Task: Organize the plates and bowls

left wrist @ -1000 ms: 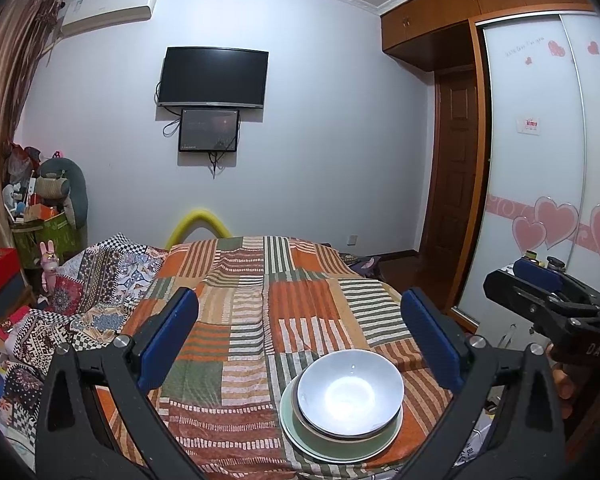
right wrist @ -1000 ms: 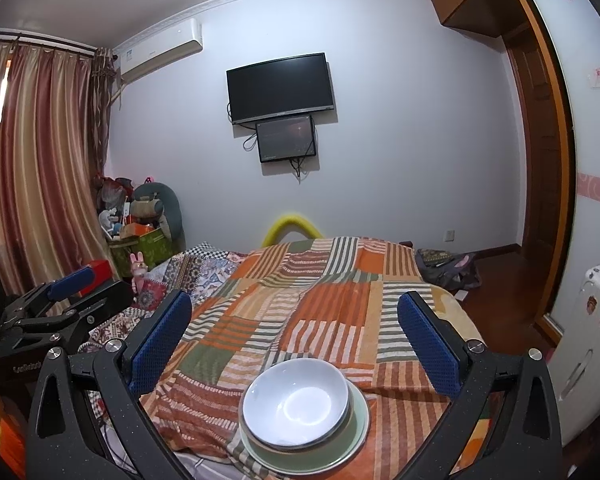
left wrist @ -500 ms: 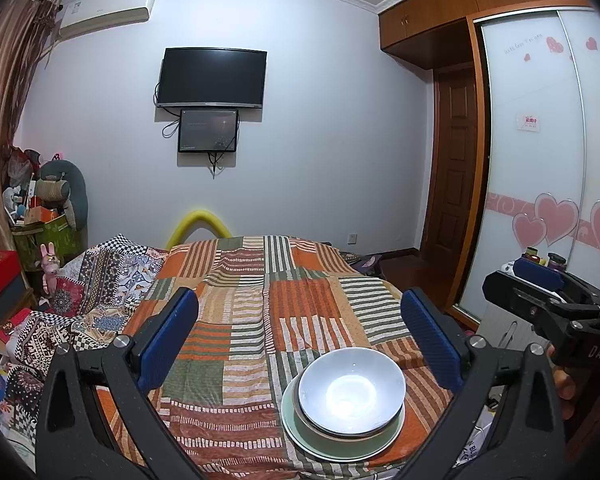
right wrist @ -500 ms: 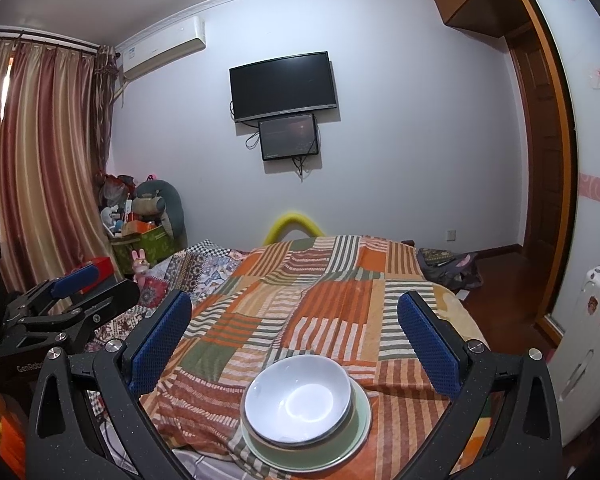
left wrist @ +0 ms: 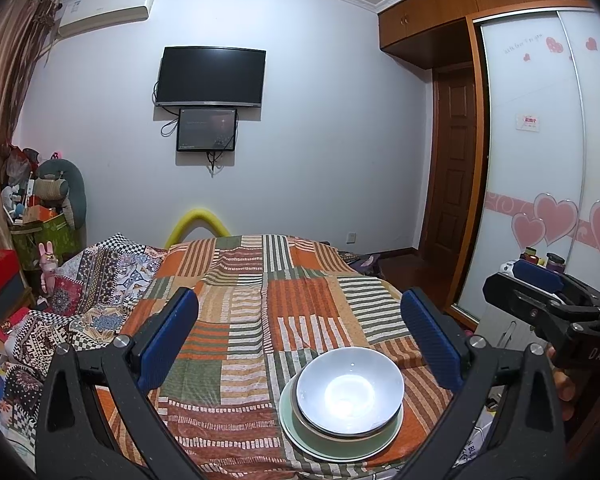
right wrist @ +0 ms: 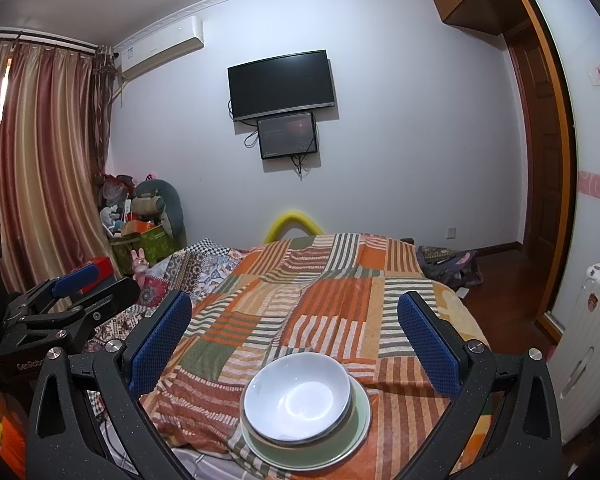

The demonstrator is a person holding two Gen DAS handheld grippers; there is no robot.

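Observation:
A white bowl (left wrist: 350, 392) sits stacked on a pale green plate (left wrist: 300, 436) near the front edge of a bed covered in a striped patchwork blanket (left wrist: 268, 304); another dish edge shows between them. My left gripper (left wrist: 300, 338) hangs open above and behind the stack, holding nothing. In the right wrist view the same white bowl (right wrist: 296, 396) rests on the green plate (right wrist: 360, 432), and my right gripper (right wrist: 294, 338) is open over it, empty. Each gripper shows at the edge of the other's view: the right gripper (left wrist: 540, 300), the left gripper (right wrist: 72, 300).
A wall with a television (left wrist: 211, 76) faces me. Boxes and soft toys (left wrist: 40, 216) pile up at the left by the curtain (right wrist: 32, 168). A wardrobe with heart stickers (left wrist: 540, 184) and a wooden door (left wrist: 448, 168) stand right. A white suitcase (right wrist: 588, 344) is beside the bed.
Both views have shifted only slightly; the stack sits a touch differently in frame. Both grippers stay open and empty.

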